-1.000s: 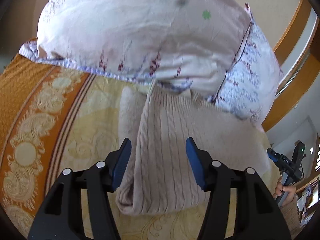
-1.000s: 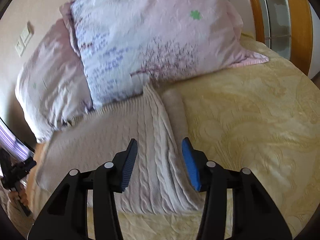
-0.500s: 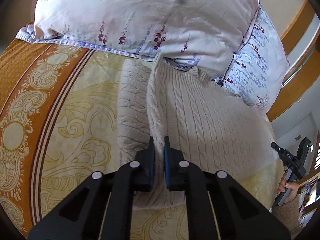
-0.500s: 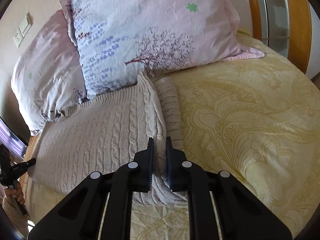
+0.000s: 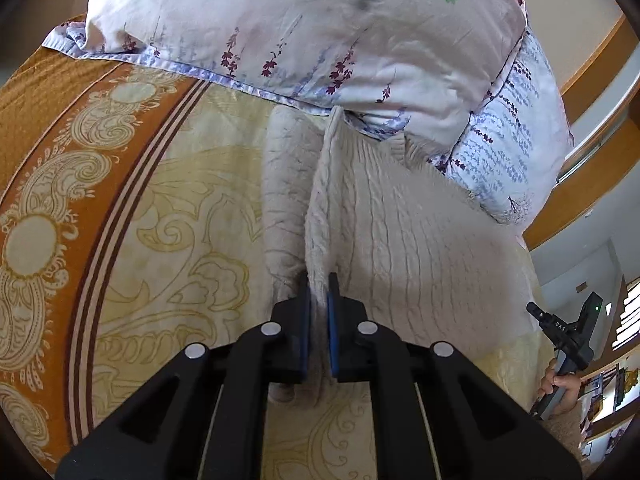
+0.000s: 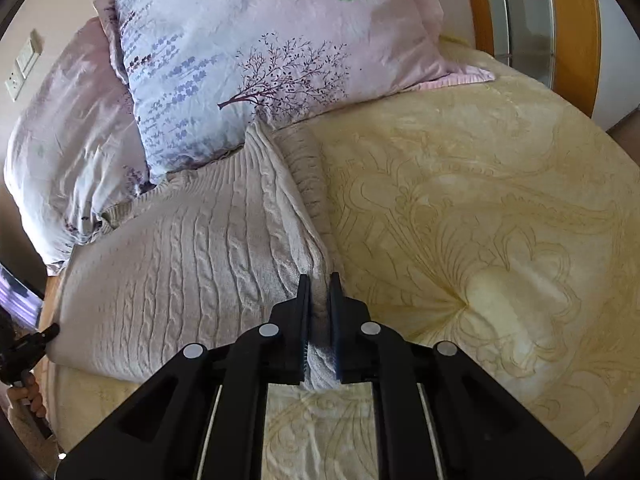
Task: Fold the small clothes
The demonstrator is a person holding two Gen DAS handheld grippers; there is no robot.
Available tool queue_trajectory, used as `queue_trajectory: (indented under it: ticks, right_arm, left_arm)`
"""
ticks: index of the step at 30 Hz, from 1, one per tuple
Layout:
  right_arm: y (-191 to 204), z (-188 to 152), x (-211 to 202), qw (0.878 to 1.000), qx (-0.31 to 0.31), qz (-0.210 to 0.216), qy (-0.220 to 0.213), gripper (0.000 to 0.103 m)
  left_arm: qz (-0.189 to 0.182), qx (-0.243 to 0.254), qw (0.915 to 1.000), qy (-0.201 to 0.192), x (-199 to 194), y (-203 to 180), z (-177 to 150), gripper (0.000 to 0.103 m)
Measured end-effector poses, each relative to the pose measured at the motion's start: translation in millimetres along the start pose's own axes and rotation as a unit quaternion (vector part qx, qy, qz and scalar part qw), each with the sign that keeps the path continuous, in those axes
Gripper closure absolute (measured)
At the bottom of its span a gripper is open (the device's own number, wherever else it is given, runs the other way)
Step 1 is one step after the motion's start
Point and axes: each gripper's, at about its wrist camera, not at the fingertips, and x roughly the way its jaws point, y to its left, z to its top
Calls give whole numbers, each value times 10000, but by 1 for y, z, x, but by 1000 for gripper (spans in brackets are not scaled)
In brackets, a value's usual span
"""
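Yellow patterned bedspread [image 6: 480, 220], pillows [image 6: 260, 40] at twelve o'clock, beige cable-knit sweater [image 5: 400, 248], left gripper [image 5: 319, 280] and right gripper [image 6: 319, 280] each pinching a raised fold of it.

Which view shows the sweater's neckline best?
Right wrist view: the sweater spreads wide there, its ribbed neckline lying against the pillows. Left wrist view shows only a small bit of the neckline poking from under the pillows, foreshortened.

There was one sweater [image 5: 420, 240], two pillows [image 6: 248, 52] [image 6: 72, 132], one bedspread [image 6: 480, 220], two grippers [image 5: 319, 296] [image 6: 319, 292] and one wall plate [image 6: 24, 65].
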Motion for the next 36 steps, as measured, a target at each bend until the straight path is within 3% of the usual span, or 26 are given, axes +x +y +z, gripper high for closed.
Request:
queue_trajectory:
  ticks: [1, 3, 4, 5, 6, 7, 8, 13, 19, 22, 29, 32, 34, 36]
  right_arm:
    - [3, 2, -1, 10000, -69, -72, -6, 93]
    - [8, 5, -6, 9999, -85, -132, -31, 82]
    - [11, 7, -9, 9998, -79, -159, -76, 78]
    - [13, 8, -13, 9997, -76, -147, -161, 67]
    - [19, 11, -18, 9995, -104, -95, -278, 57]
    - [27, 12, -20, 9993, -171, -24, -344, 55]
    - [35, 14, -21, 9990, -256, 66, -368, 55]
    - [98, 13, -4, 9922, -976, 767, -113, 55]
    - [157, 0, 29, 9822, -1632, 909, 213, 55]
    - [166, -7, 41, 9807, -1747, 799, 351, 55]
    - [168, -14, 42, 9798, -1866, 674, 241, 53]
    - [167, -12, 42, 9805, -1813, 728, 233, 52]
    - [165, -11, 42, 9812, -1733, 816, 236, 50]
    - [163, -9, 42, 9817, -1646, 925, 251, 47]
  left_arm:
    - [9, 1, 10000, -3, -1, 0, 0, 92]
    - [-92, -60, 9999, -28, -5, 0, 1, 87]
    - [-167, -103, 9998, -61, -8, 1, 2, 79]
    - [-253, -159, 9995, -127, -11, 2, 3, 74]
    - [-315, -242, 9989, -254, -17, 3, 5, 61]
    - [-282, -315, 9984, -378, -21, 5, 8, 47]
    - [-237, -358, 9982, -430, -23, 6, 10, 42]
    - [-234, -790, 9963, -260, -10, 18, 27, 33]
    - [-535, -1290, 9902, -84, 10, 29, 34, 29]
    - [-569, -1357, 9891, -106, 13, 29, 37, 29]
    - [-573, -1256, 9904, -69, 27, 16, 44, 34]
    - [-444, -1196, 9918, -65, 33, 8, 45, 41]
    - [-478, -1212, 9915, 15, 38, 6, 45, 60]
    - [-499, -1281, 9905, 90, 43, 4, 44, 72]
